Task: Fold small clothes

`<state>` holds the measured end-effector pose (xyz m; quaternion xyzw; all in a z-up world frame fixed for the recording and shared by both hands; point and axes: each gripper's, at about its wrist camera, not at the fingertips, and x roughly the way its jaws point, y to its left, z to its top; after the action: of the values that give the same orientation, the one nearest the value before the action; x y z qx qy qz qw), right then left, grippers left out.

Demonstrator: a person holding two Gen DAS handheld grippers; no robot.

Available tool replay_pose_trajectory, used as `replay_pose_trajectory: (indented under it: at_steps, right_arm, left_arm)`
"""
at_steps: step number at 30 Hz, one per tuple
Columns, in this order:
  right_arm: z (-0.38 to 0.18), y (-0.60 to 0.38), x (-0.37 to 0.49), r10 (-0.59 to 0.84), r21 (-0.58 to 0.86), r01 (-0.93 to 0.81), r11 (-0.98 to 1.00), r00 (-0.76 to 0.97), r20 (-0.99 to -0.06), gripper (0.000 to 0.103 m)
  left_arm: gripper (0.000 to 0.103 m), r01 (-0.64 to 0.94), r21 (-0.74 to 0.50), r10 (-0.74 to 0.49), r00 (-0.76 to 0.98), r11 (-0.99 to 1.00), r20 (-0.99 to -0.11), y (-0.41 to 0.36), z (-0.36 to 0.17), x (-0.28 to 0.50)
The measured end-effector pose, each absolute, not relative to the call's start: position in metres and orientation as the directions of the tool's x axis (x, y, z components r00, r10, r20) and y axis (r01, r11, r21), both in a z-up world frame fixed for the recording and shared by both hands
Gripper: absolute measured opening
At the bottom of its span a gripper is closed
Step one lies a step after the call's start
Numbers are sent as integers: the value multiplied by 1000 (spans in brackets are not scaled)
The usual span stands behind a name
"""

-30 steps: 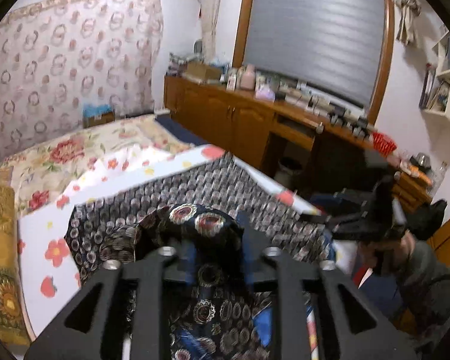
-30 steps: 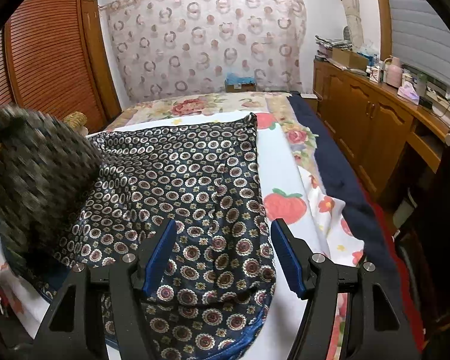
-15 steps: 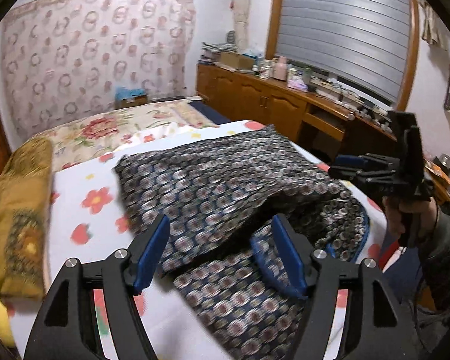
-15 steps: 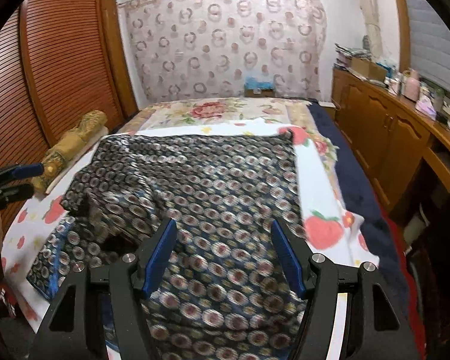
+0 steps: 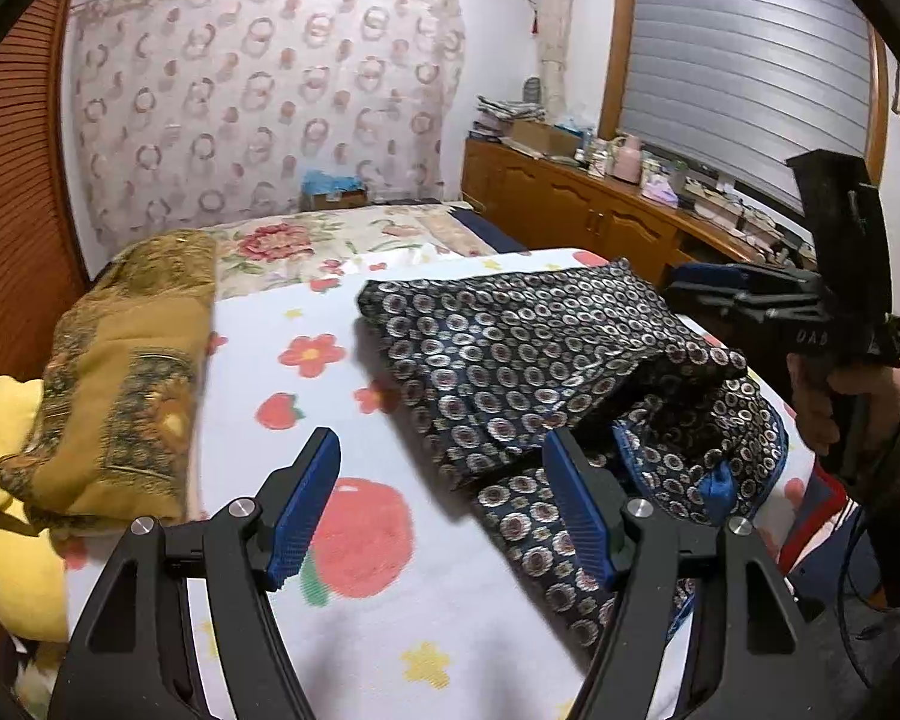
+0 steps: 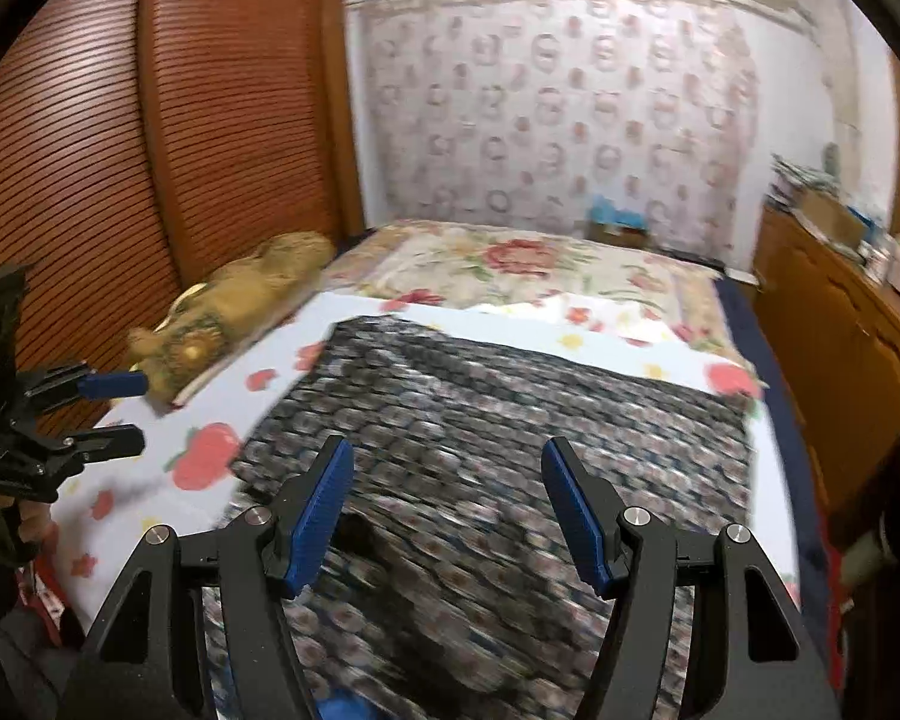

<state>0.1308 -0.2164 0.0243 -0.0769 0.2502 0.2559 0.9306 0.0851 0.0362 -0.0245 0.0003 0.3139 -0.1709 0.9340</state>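
Now hovering with left claw (image 5: 441, 498) and right claw (image 6: 447, 510) both spread apart and empty over the patterned garment (image 5: 540, 354), lying half-folded toward the bed's (image 5: 390, 612) right edge; likely needing the rumpled near hem smoothed first.

soft patterned cloth garment (image 5: 546, 354) is seen ahead of the tongs; ribbed blue pads (image 5: 306, 498) are set in matt black plastic.
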Motion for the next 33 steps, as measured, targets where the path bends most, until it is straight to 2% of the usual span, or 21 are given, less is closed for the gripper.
replay_pose_trajectory:
  at_steps: [7,14,26,27,29,30,31,32,33]
  right_arm:
    - [-3,-160,168,524,3,-650,760,610,-595,67]
    - [-45,-123,211,486,-10,-696,718,512,-709,67]
    - [-73,-100,216,409,-106,-723,683,499,-764,67]
    - [-73,-100,218,408,-108,-720,685,503,-762,63]
    - [-74,-100,221,398,-119,-709,695,517,-758,49]
    - [-75,-100,222,396,-127,-708,695,524,-754,39]
    - [-74,-101,223,406,-122,-715,688,519,-753,13]
    - [-73,-103,223,411,-123,-719,684,519,-749,4]
    - [-70,-108,220,410,-131,-716,685,527,-744,5]
  left_arm:
    - [71,274,-111,-288,774,955,-564,59,-22,80]
    - [71,253,-128,-280,778,959,-562,72,-28,79]
    - [71,260,-137,-291,770,956,-568,71,-35,81]
    - [71,260,-139,-292,770,956,-568,71,-35,81]
    - [71,261,-139,-293,769,955,-568,70,-35,81]
    - [71,261,-140,-293,768,955,-569,70,-36,80]
    - [71,261,-142,-294,767,955,-570,69,-36,80]
    - [71,262,-144,-297,765,954,-571,68,-37,80]
    - [71,264,-145,-298,764,954,-572,68,-38,80]
